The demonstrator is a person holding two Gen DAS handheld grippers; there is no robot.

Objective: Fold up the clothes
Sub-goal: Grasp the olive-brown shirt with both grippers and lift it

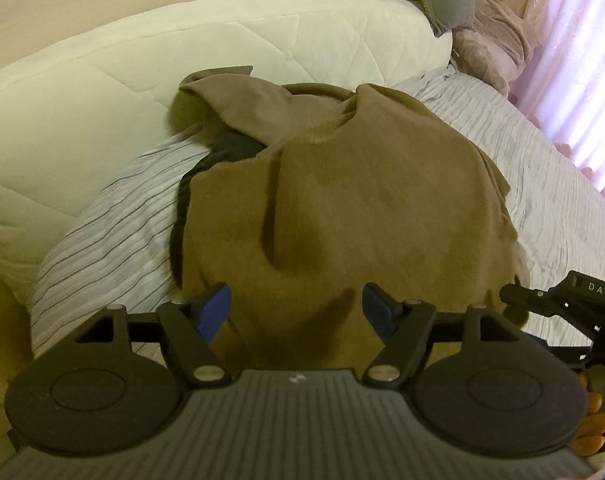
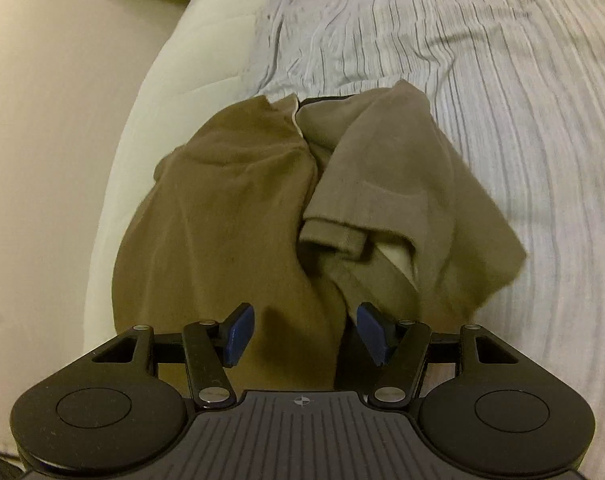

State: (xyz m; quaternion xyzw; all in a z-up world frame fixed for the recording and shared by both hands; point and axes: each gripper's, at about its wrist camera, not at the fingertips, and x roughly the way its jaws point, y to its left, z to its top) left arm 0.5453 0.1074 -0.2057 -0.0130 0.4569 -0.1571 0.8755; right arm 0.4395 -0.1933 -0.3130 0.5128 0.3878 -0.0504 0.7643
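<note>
A bed with a striped grey sheet [image 2: 502, 80] fills the room, a quilted cream duvet [image 1: 102, 92] bunched along its edge. Nearest, the left gripper [image 1: 295, 310] and the right gripper [image 2: 304, 334] hover over the near hem of the olive-brown garment [image 1: 342, 200], jaws apart and gripping nothing, probably lining up on corners. It lies rumpled mid-bed, one sleeve flopped across. Something dark [image 1: 234, 152] underneath stays mostly hidden.
</note>
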